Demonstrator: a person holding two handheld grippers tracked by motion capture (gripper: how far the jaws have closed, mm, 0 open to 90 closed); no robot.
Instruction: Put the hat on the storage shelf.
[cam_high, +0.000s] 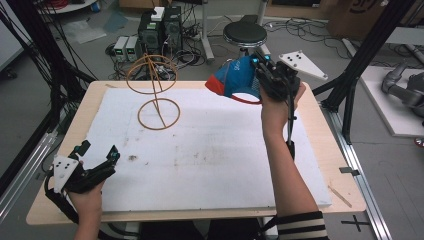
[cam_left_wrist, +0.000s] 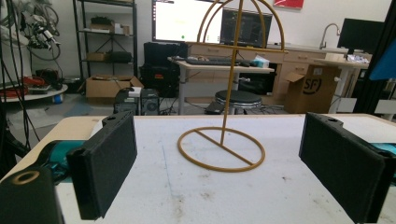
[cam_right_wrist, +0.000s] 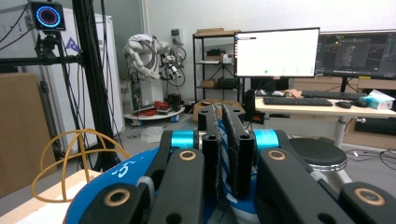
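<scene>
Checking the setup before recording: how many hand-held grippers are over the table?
2. The left hand-held gripper sits open near the table's front-left corner; the right hand-held gripper is raised at the far right, shut on a blue cap.

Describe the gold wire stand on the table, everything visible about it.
The gold wire stand looks like thin metal rod with a mustard-gold finish. A flat ring base with a crossbar lies on the white board; a straight stem rises from it to a horizontal ring topped by crossing arches, like a dome frame. It stands upright near the board's far left corner, empty, with nothing touching it but the board.
</scene>
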